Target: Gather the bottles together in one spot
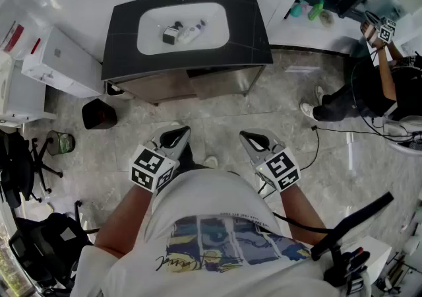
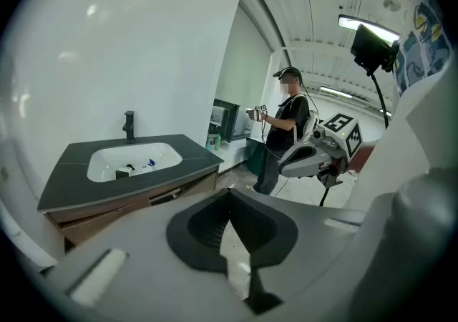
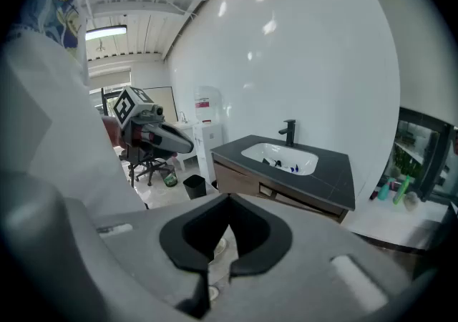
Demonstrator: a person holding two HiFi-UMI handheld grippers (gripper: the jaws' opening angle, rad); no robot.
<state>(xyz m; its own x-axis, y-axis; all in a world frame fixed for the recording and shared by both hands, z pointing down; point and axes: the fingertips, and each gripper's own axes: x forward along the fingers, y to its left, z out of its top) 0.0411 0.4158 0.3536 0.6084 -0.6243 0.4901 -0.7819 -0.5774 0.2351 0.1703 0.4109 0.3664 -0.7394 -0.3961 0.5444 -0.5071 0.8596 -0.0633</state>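
Observation:
A black vanity counter (image 1: 250, 32) with a white basin (image 1: 151, 41) stands against the far wall. In the basin lie a white bottle (image 1: 191, 31) and a dark-capped bottle (image 1: 170, 35). They also show as small shapes in the left gripper view, white bottle (image 2: 148, 165), and in the right gripper view, white bottle (image 3: 292, 168). My left gripper (image 1: 174, 133) and right gripper (image 1: 251, 137) are held close to my body over the floor, well short of the vanity. Both are shut and empty, jaws meeting at the tips: left gripper (image 2: 229, 196), right gripper (image 3: 227, 202).
Green and teal bottles (image 1: 308, 10) stand on a white ledge right of the vanity. A black bin (image 1: 99, 114) and white cabinet (image 1: 59, 61) are left of it, an office chair (image 1: 23, 157) further left. Another person (image 1: 389, 84) stands at right with grippers.

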